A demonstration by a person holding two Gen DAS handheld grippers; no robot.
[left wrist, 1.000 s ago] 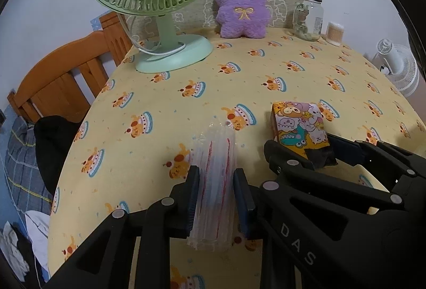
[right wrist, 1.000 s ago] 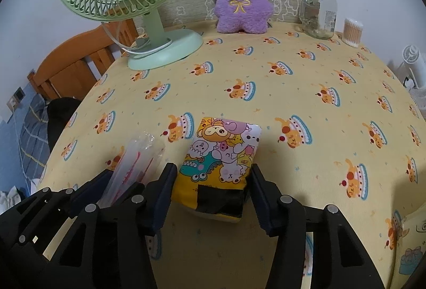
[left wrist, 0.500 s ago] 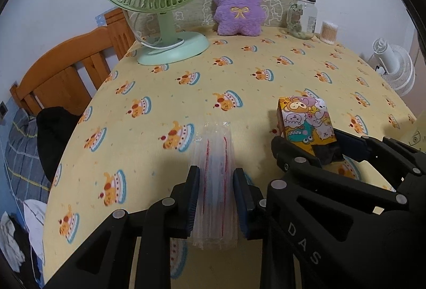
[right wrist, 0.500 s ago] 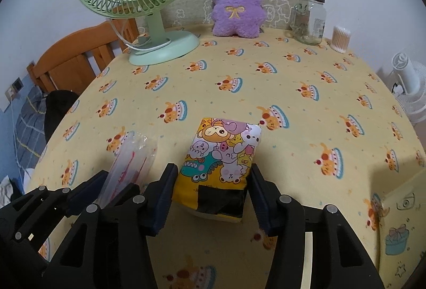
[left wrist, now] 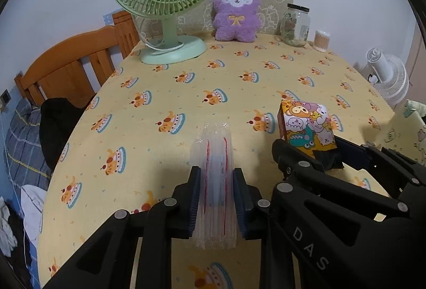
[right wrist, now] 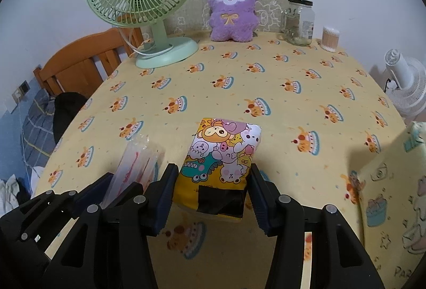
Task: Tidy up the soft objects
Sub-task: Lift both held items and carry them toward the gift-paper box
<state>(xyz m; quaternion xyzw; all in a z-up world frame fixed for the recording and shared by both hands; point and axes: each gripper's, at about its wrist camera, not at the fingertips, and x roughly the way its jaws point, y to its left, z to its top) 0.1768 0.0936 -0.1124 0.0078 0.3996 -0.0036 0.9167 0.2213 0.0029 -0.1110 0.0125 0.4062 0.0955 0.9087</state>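
Observation:
My left gripper [left wrist: 215, 182] is shut on a clear plastic pack with red stripes [left wrist: 215, 164], held off the yellow tablecloth [left wrist: 213, 92]. To its right, my right gripper [right wrist: 211, 182] is shut on a cartoon-printed tissue pack [right wrist: 222, 153], also lifted. In the left wrist view the tissue pack [left wrist: 306, 129] and the right gripper's black frame fill the lower right. In the right wrist view the clear pack [right wrist: 138, 164] shows at lower left between the left gripper's fingers. A purple plush toy [right wrist: 231, 12] sits upright at the table's far edge.
A green desk fan [left wrist: 165, 4] stands far left on the table. A glass jar [right wrist: 299, 21] and a cotton swab tub [right wrist: 330, 38] stand far right. A wooden chair [left wrist: 69, 70] is off the left edge, a white fan [right wrist: 404, 86] off the right.
Both grippers have pulled back toward the near edge and risen a little with their packs; the fan, plush and jar look farther away.

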